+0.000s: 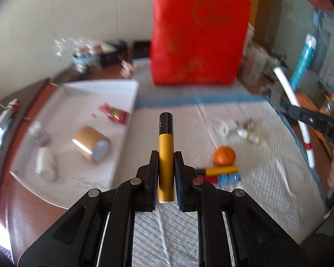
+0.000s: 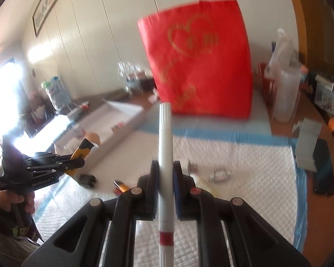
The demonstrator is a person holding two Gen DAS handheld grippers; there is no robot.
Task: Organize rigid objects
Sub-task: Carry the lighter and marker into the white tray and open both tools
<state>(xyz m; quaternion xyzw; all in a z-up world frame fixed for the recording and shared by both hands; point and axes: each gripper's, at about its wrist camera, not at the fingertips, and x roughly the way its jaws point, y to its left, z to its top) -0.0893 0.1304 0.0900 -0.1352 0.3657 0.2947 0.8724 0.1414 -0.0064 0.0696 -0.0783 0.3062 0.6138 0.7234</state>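
Observation:
My left gripper (image 1: 165, 155) is shut on a yellow tube with a black cap (image 1: 166, 146) and holds it above the white quilted mat (image 1: 256, 178). My right gripper (image 2: 165, 166) is shut on a white marker with a red band (image 2: 165, 155); it also shows at the right in the left wrist view (image 1: 294, 111). The left gripper with the yellow tube appears at the left in the right wrist view (image 2: 78, 155). A white tray (image 1: 122, 86) at the left holds a brown tape roll (image 1: 90, 143), a white bottle (image 1: 44, 163) and a red packet (image 1: 113, 112).
A red bag (image 1: 198, 42) stands at the back of the mat. An orange (image 1: 224, 155), a yellow stick (image 1: 220, 170), blue and red blocks (image 1: 229, 179) and small white items (image 1: 240, 129) lie on the mat. Clutter lines the table's back and right edges.

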